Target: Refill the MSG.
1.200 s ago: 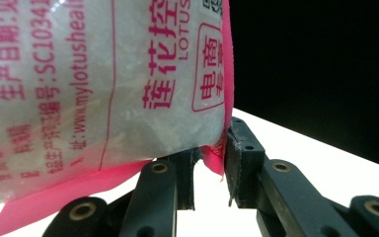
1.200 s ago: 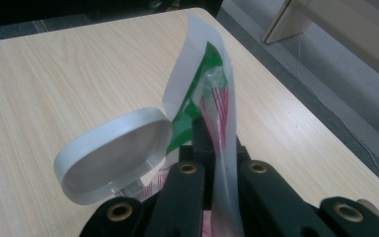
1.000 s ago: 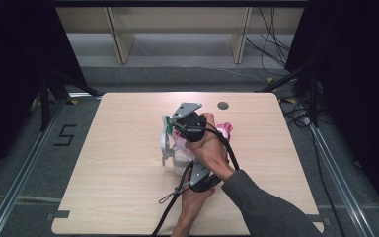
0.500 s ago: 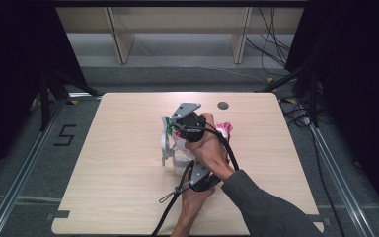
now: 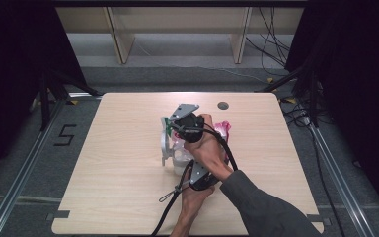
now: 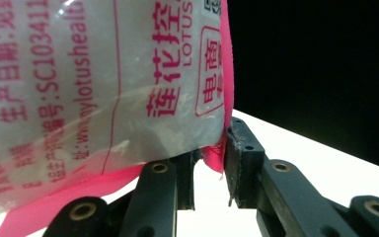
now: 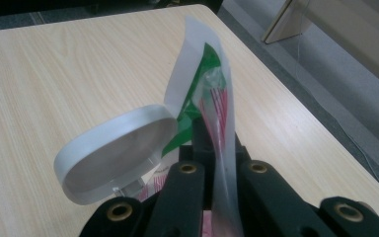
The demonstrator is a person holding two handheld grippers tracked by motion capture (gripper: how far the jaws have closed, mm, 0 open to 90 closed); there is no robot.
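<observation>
Plastic pouch [image 6: 103, 89] is held over mid-bench [image 5: 118, 197]: the left claw [image 6: 209, 168] pinches its pink seam, the right claw [image 7: 217, 163] clamps its clear top edge, presumably tensioning it for opening. A flip-lid container [image 7: 116, 148] sits alongside.

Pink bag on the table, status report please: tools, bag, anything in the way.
Left tool pinching pink bag edge. Right tool shut on its clear top flap. White round lid beside right tool. Table otherwise unobstructed.

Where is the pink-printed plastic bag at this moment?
In the high view the pink-printed bag sits mid-table under both grippers, below the round table hole; the left gripper pinches its pink edge.
</observation>
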